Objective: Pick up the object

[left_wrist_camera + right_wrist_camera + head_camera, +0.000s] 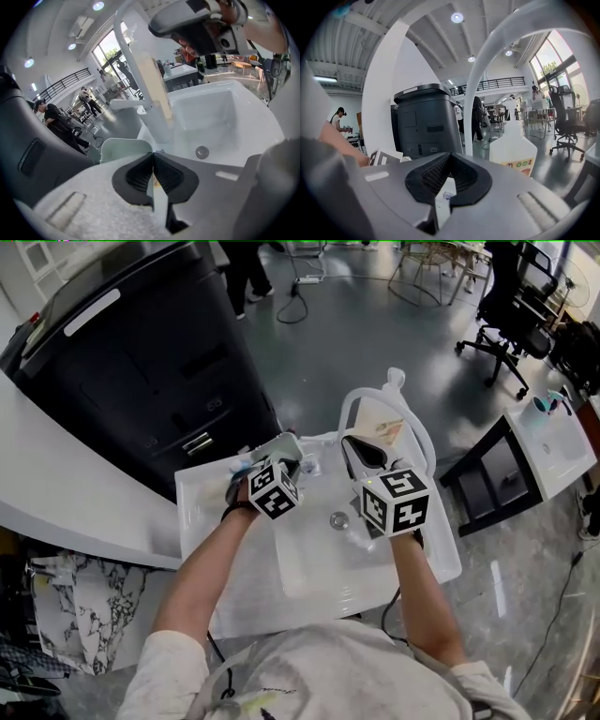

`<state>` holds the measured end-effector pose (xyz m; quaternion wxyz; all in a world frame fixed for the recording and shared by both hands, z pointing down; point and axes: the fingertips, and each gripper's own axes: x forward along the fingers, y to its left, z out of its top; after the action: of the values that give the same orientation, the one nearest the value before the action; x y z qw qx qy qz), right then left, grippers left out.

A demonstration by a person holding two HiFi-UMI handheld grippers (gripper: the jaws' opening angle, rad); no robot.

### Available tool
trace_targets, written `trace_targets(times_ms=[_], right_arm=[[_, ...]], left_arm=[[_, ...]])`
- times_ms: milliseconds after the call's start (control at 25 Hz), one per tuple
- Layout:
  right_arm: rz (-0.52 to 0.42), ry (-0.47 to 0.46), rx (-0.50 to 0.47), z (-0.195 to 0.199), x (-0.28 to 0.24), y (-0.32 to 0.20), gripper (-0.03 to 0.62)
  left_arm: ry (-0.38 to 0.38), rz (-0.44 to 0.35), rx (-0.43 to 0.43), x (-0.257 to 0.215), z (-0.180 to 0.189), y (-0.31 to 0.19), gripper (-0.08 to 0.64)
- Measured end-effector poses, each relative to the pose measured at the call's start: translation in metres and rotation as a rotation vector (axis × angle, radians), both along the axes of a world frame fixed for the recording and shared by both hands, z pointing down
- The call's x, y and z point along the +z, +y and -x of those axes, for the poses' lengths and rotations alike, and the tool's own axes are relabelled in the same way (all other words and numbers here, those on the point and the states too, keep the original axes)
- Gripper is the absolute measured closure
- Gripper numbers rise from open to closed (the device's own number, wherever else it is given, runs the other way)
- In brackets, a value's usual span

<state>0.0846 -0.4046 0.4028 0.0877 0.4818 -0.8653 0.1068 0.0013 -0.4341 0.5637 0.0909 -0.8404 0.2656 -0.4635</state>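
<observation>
A thin pale green object (pixel 124 150) sits at the sink's left rim, beside the base of the white arched faucet (pixel 140 70). My left gripper (pixel 153 153) is shut, its pads meeting on the object's right edge, and a pale strip shows between them. In the head view the left gripper (pixel 298 461) is over the sink's back left corner. My right gripper (pixel 354 446) hangs over the back of the basin, pointing at the faucet (pixel 349 409). Its tips (pixel 450 154) meet, and a white surface with a small blue print shows in the slot behind them.
The white sink (pixel 309 568) has a round drain (pixel 338 519) in its basin. A white labelled bottle (pixel 513 150) stands behind the faucet. A tall black cabinet (pixel 141 352) is at the back left and an office chair (pixel 502 338) at the back right. People stand farther off.
</observation>
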Motion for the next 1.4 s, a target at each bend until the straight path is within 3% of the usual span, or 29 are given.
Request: trace_targets(times_ms=[480, 920, 1400], right_arm=[[-0.017, -0.013, -0.049, 0.020, -0.010, 0.005, 0.588], [-0.049, -0.020, -0.105, 0.042, -0.027, 0.009, 0.588], [-0.092, -0.029, -0.141, 0.058, -0.047, 0.007, 0.589]], left_arm=[[0.088, -0.135, -0.066, -0.067, 0.019, -0.010, 0.551], [0.276, -0.244, -0.179, -0.141, 0.045, -0.007, 0.551], [0.528, -0.326, -0.368, -0.203, 0.095, 0.015, 0.551]])
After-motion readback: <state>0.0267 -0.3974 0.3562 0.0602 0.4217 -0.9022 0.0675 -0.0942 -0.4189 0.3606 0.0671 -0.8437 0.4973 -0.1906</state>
